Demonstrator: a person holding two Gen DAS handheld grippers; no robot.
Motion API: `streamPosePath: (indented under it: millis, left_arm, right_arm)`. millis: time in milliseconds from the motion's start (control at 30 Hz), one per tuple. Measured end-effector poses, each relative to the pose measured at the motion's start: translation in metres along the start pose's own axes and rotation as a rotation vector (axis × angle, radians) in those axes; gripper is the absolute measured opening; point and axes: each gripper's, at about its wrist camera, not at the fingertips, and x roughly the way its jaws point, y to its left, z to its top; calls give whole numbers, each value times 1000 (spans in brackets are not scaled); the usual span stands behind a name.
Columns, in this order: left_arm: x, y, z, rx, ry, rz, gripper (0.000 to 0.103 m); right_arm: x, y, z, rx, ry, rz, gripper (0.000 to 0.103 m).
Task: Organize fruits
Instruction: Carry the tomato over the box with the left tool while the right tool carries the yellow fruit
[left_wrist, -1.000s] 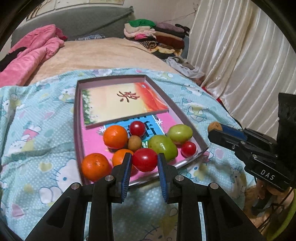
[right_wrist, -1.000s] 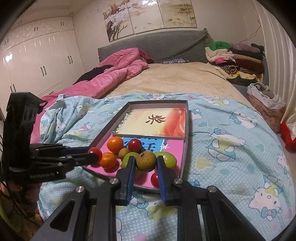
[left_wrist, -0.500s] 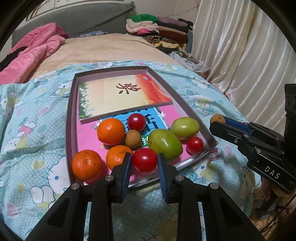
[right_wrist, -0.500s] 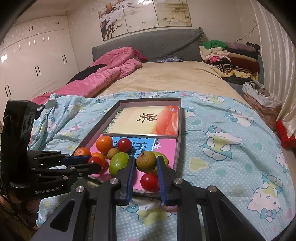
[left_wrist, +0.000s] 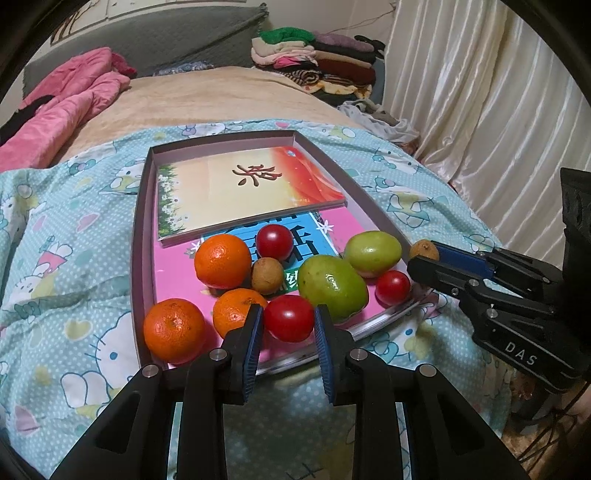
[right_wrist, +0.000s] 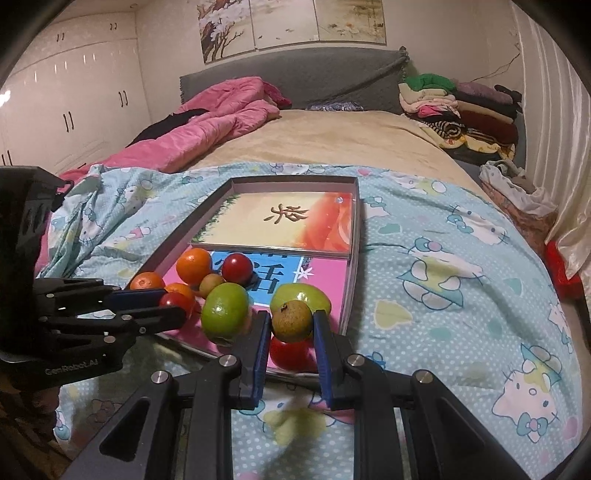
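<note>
Tongs, left (left_wrist: 288, 325): level, pointing forward over the near rim of the tray (left_wrist: 142, 236), blue ribbed pads on black frame. A red tomato (left_wrist: 289, 322) sits between the pads; they appear closed on it, though whether the fruit is clear of the tray floor cannot be told.

Tongs, right (right_wrist: 291, 328): reaching in from the near right corner of the tray, closed on a small brown fruit (right_wrist: 291, 320), rough-skinned and round, held above the tray's near edge. In the left view, this fruit (left_wrist: 424, 250) shows at the tip of the right tongs (left_wrist: 430, 258), just past the tray's right rim.

Tray: shallow rectangular box lid, grey-mauve walls, pink printed floor. A glossy booklet (left_wrist: 247, 192) lies flat in the far half.

Fruit, near half of tray:
- three oranges, dimpled skin: one far (left_wrist: 222, 260), one at the near left corner (left_wrist: 174, 330), one (left_wrist: 234, 312) touching the left pad;
- two green fruits, smooth and oval: large (left_wrist: 332, 288), smaller (left_wrist: 373, 253);
- two further tomatoes, glossy: far (left_wrist: 274, 242), right (left_wrist: 392, 288);
- one more small brown fruit (left_wrist: 267, 276), between far orange and large green fruit.

Setting: bed with light-blue cartoon-cat quilt (left_wrist: 66, 266) under the tray, tan blanket (right_wrist: 332, 136) beyond, pink duvet (right_wrist: 207, 122), folded clothes (right_wrist: 458, 107), grey headboard, white wardrobe (right_wrist: 74, 99), pale curtain (left_wrist: 480, 92).
</note>
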Motion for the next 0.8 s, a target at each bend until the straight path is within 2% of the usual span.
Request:
streamPosePath:
  millis: [800]
  left_arm:
    - [0,2,0,-17,-14,4,28]
  right_arm:
    - [12,-1,-5,-15,34,-52,24]
